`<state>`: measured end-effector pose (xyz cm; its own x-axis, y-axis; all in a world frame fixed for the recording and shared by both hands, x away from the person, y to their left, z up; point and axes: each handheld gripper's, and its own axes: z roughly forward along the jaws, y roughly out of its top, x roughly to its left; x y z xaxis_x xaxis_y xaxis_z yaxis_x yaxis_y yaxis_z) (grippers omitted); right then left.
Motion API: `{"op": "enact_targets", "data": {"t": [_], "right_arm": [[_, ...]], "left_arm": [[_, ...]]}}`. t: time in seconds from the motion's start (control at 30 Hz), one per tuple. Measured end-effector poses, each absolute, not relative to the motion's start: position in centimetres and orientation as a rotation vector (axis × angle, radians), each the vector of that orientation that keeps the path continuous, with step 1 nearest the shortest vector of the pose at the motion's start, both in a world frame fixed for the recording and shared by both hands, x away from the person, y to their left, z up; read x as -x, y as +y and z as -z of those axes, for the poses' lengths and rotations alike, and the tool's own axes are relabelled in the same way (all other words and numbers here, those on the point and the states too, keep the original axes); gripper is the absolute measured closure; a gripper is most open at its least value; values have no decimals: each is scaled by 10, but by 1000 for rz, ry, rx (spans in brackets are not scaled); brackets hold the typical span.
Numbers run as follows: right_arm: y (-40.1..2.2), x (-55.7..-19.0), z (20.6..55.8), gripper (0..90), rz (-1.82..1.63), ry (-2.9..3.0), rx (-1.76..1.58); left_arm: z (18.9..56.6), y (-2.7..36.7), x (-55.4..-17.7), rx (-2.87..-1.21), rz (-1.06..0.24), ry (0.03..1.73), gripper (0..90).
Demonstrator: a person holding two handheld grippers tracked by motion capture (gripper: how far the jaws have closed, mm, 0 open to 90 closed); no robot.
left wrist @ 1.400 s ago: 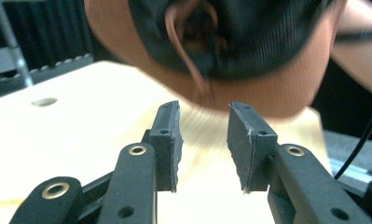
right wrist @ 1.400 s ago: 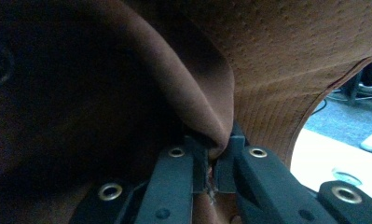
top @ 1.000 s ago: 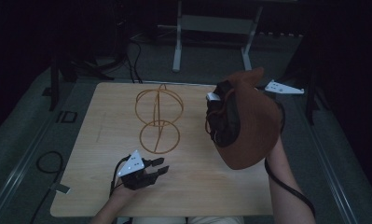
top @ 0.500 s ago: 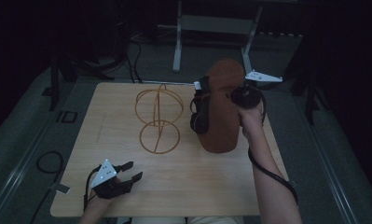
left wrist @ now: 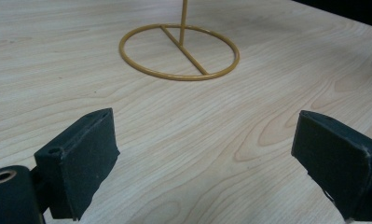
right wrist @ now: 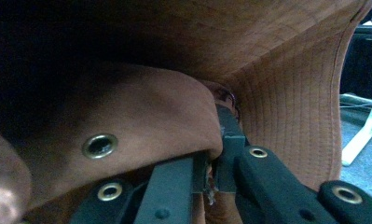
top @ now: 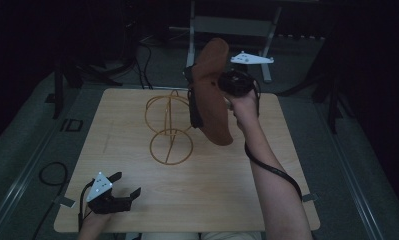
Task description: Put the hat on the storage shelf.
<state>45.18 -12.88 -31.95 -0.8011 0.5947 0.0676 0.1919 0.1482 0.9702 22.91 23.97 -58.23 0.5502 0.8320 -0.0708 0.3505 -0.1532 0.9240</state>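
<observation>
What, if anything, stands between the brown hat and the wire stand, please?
Nothing visible does. The hat, clamped in the right tool, hangs beside the stand's upper loop, with open air between them. The left tool sits open, well away near the table's front edge.

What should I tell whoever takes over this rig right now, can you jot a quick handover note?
Right gripper: shut on the brown hat, held up in the air over the far side of the table, just right of the stand; the right gripper view shows the jaws pinching its fabric.
Left gripper: jaws have just opened wide, nothing between them, low over the near left corner of the table.
Gold wire stand: upright mid-table, bare, its ring base flat on the wood.
Done: hat lifted and brought beside the stand.
Left: probably set the hat on top of the stand, then release.
</observation>
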Motion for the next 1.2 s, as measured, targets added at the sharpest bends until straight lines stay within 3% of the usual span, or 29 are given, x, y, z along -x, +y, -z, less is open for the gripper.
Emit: {"op": "enact_targets", "data": {"t": [0.4,0.53,0.57,0.7,0.73,0.77,0.8,0.83,0.87,1.2], "right_arm": [[-65,-450,321,858,-1574,2234,-661],[-40,-447,328,806,-1516,2297,-605],[-30,-446,333,674,-1487,2351,-584],[-15,-443,342,497,-1402,2392,-578],[-15,-443,342,497,-1402,2392,-578],[-13,-443,344,369,-1412,2402,-564],[-12,-442,345,313,-1406,2402,-556],[-12,-442,345,313,-1406,2402,-556],[-8,-441,348,156,-1380,2435,-510],[8,-423,363,134,-1161,2339,-232]], "left_arm": [[582,247,-229,-1676,-552,1014,81],[582,248,-229,-1669,-549,1014,82],[582,249,-229,-1665,-544,1018,83],[583,249,-229,-1659,-532,1014,84],[583,249,-229,-1659,-532,1014,86],[583,249,-229,-1658,-533,1013,91],[583,249,-229,-1658,-533,1013,91],[583,249,-229,-1658,-532,1013,91],[583,250,-229,-1655,-531,1017,91],[583,249,-229,-1654,-529,1018,92]]}}
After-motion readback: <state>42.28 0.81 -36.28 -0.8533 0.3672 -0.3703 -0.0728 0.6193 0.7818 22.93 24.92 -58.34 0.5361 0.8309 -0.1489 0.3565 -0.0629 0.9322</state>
